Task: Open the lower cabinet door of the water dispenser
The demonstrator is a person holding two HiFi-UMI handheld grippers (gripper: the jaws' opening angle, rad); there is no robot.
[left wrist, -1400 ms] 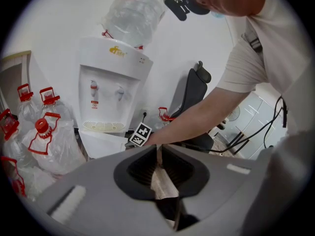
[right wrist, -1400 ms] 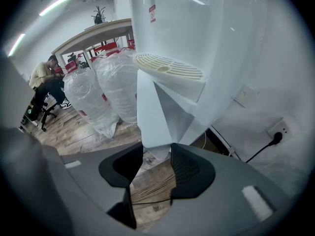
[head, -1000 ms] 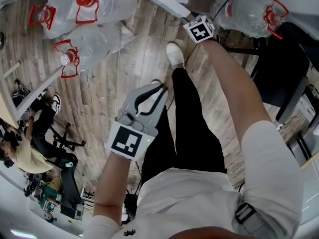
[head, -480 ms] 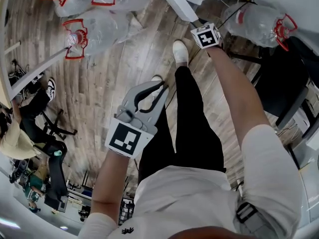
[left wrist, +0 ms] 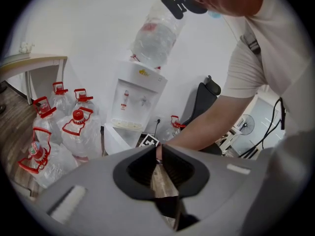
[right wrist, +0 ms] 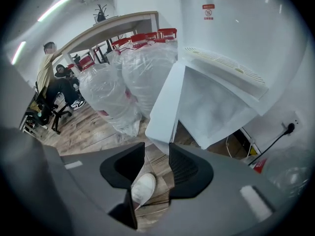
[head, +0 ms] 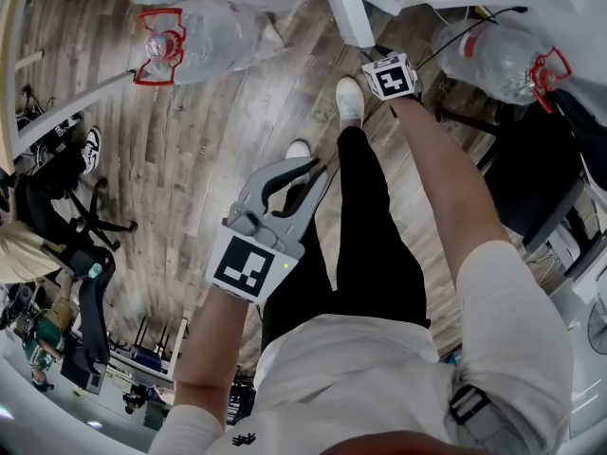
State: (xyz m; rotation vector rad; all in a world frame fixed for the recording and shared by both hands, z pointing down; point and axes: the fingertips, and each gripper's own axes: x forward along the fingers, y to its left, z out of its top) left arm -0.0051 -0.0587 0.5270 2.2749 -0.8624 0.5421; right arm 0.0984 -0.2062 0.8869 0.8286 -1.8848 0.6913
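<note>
The white water dispenser (left wrist: 134,100) stands against the wall with a bottle (left wrist: 155,38) upside down on top. Its lower cabinet door (right wrist: 166,104) hangs open, and the bare white inside (right wrist: 216,107) shows. My right gripper (right wrist: 156,149) is open and points down at the door's lower corner, which shows just beyond the fingertips; the jaws have just been closing a little, with nothing pressed between them. In the head view its marker cube (head: 391,76) sits beside the door panel (head: 346,8). My left gripper (head: 311,167) hangs shut and empty over the floor, away from the dispenser.
Several water bottles with red handles (left wrist: 74,132) crowd the floor left of the dispenser, and another bottle (head: 498,55) lies to its right. A black chair (head: 531,159) stands at the right. The person's shoe (head: 349,98) is under the right gripper. Seated people (right wrist: 51,90) are at a far desk.
The right gripper's cube has kept close to the door's edge while the view drifted. The left gripper has shifted slightly and is still shut.
</note>
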